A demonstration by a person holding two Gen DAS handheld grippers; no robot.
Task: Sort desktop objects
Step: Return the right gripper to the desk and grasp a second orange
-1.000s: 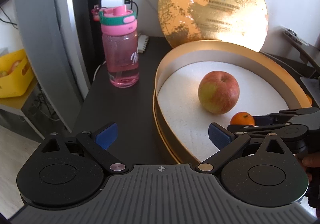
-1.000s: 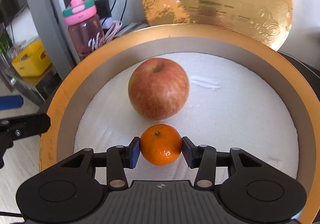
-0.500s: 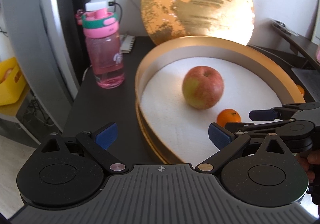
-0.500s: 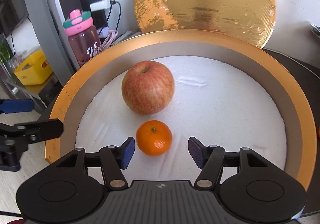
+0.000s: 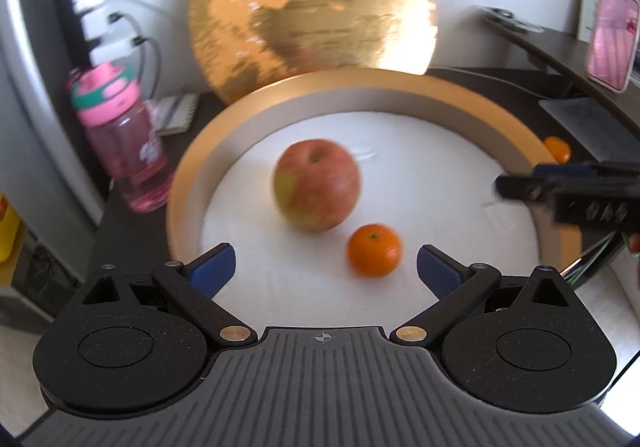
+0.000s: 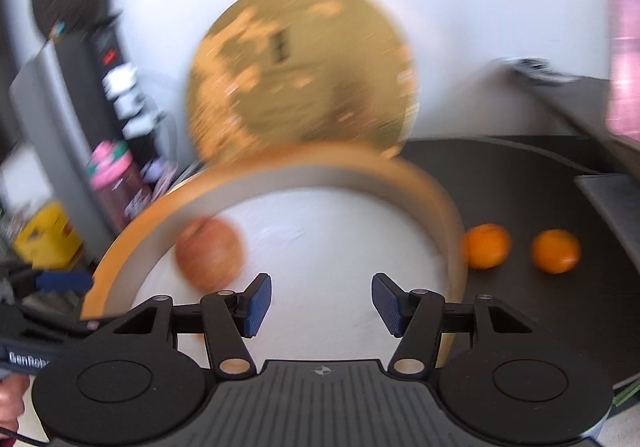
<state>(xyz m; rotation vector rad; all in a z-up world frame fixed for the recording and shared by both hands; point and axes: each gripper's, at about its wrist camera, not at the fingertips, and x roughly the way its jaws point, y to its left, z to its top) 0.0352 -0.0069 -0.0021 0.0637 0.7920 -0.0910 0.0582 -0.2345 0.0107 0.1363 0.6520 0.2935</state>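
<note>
Right tool (image 6: pixel 321 305) has let go of the tangerine (image 5: pixel 374 250) and pulled back; its jaws are closing on nothing. Largest to smallest: dark surface (image 6: pixel 520 183), gold lid (image 5: pixel 312 7), round gold tray (image 5: pixel 188 183) with apple (image 5: pixel 316 185) and tangerine side by side inside. Left tool (image 5: pixel 325 267) gapes wide, empty. Two more tangerines (image 6: pixel 486 246) sit outside the tray.

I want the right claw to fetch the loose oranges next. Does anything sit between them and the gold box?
Nothing loose on the dark desk. Only the gold box's raised rim separates them: the nearer orange lies just outside it, the second orange beyond. The right claw, closing on nothing, would lift them over.
</note>
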